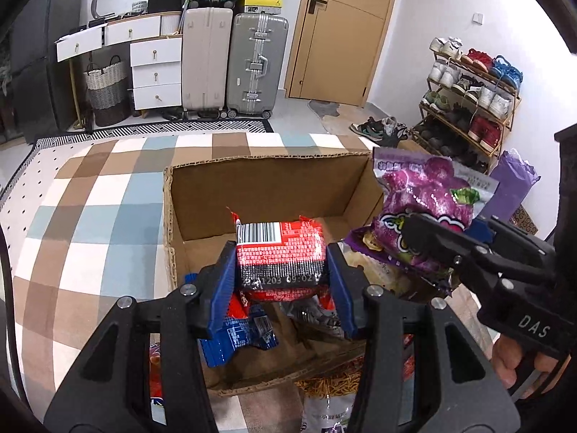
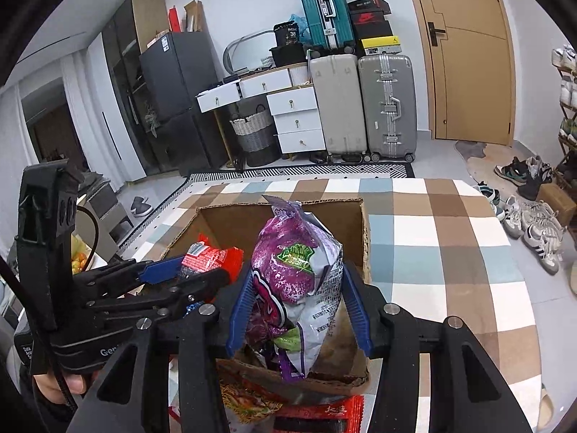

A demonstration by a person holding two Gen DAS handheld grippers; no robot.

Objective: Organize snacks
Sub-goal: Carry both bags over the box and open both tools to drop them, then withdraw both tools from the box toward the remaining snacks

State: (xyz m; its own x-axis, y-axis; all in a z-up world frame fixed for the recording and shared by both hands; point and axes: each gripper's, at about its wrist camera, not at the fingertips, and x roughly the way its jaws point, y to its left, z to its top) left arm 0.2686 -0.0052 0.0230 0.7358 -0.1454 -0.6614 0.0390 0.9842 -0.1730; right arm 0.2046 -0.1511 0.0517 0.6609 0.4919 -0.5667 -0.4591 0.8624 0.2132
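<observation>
An open cardboard box point(image 1: 259, 176) stands on the checked tablecloth. My left gripper point(image 1: 281, 270) is shut on a red snack packet point(image 1: 281, 252) with a barcode and holds it over the box's near side. My right gripper point(image 2: 299, 303) is shut on a purple snack bag point(image 2: 299, 263) and holds it upright over the box point(image 2: 355, 231). In the left wrist view the right gripper point(image 1: 454, 249) and its purple bag point(image 1: 418, 195) are at the box's right edge. In the right wrist view the left gripper point(image 2: 180, 274) and the red packet point(image 2: 212, 256) are on the left.
A blue packet point(image 1: 238, 335) and a silver packet point(image 1: 313, 314) lie inside the box. More snack packs point(image 2: 321, 415) lie on the table in front of the box. The checked tablecloth point(image 1: 90, 223) stretches left and right. Suitcases, drawers and a shoe rack stand behind.
</observation>
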